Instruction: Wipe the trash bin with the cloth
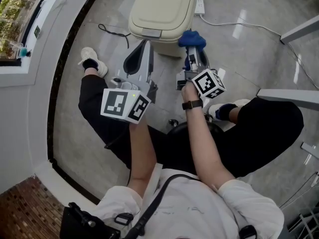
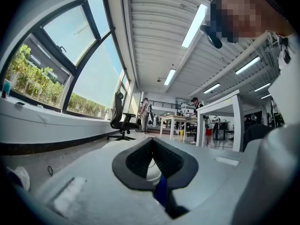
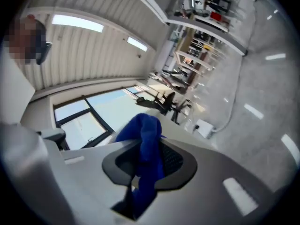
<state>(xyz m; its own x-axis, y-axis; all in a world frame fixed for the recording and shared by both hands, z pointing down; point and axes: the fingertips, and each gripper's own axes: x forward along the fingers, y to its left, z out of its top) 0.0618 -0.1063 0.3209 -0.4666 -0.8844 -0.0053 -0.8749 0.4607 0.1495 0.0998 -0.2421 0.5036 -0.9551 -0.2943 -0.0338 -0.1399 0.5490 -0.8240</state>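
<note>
Right claw (image 1: 193, 49) is clamped on the blue cloth (image 1: 192, 37), which I see at the lower right corner of the beige bin (image 1: 162, 6), top centre of frame. Left claw (image 1: 143, 46) has its jaws together by the bin's front.

White plug strip (image 1: 199, 1) w/ long wire (image 1: 219, 22) on grey floor (image 1: 259, 59). Black wire (image 1: 113, 31) near white shoe (image 1: 92, 59). Big window (image 2: 70, 46) & black chair (image 2: 120, 118).
</note>
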